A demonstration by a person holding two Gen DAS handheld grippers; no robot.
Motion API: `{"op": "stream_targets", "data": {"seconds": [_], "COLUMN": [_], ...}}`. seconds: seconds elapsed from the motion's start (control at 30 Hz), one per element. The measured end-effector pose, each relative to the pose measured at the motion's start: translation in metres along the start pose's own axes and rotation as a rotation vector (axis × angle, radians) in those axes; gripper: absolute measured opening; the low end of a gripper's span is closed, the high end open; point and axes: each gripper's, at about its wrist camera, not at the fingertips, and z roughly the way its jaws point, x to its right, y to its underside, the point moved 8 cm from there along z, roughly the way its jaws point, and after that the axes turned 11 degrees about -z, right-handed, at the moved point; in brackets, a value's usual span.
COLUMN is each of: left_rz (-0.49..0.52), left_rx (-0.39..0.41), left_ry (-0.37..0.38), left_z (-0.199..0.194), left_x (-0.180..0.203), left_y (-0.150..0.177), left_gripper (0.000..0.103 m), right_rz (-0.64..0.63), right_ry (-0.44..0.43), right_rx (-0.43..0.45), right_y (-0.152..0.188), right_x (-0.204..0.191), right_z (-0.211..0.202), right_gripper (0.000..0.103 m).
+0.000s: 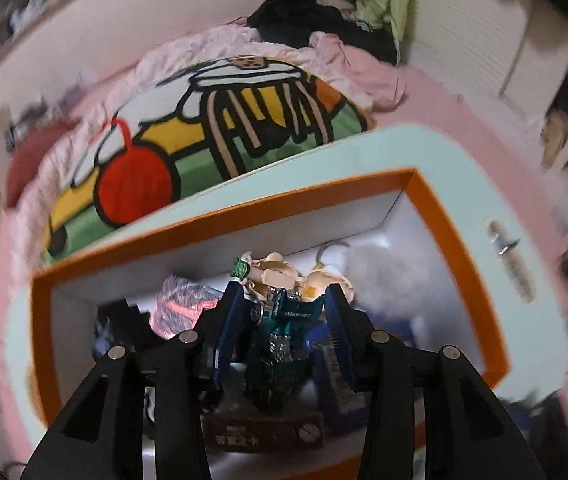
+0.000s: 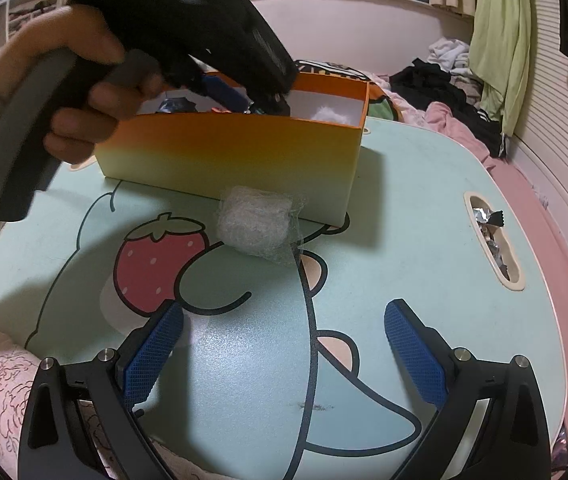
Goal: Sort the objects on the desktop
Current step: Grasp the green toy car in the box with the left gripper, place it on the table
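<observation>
Almost done: most small things already lie in the orange box (image 2: 243, 152).
Left gripper (image 1: 284, 292) holds a shiny green wrapped thing (image 1: 284, 332) in narrow jaws over the box; right gripper (image 2: 284, 316) waits with wide, empty jaws; a clear net ball (image 2: 257, 224) is left on the worktop (image 2: 404, 240).

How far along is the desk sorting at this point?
Done: several small items already lie inside the orange box. In hand: the left tool holds a teal foil-wrapped item over the box. Left: the clear mesh ball on the table; the right tool is open and empty.
</observation>
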Motion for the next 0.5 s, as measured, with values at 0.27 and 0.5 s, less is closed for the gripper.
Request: {"op": "stream_targets", "data": {"seconds": [0.27, 0.5], "left_rz": [0.021, -0.119], "left_rx": [0.039, 0.188], "left_ry": [0.02, 0.2], "left_z": [-0.002, -0.063], "left_x": [-0.011, -0.039], "left_y": [0.005, 0.001], "left_gripper": [0.026, 0.026], "right_rz": [0.0, 0.0], "right_ry": [-0.001, -0.001], "right_rx": [0.0, 0.001], "right_y": [-0.001, 0.0], "right_x": [0.001, 0.001], "right_z": [0.001, 0.001], "right_gripper": [0.101, 0.101]}}
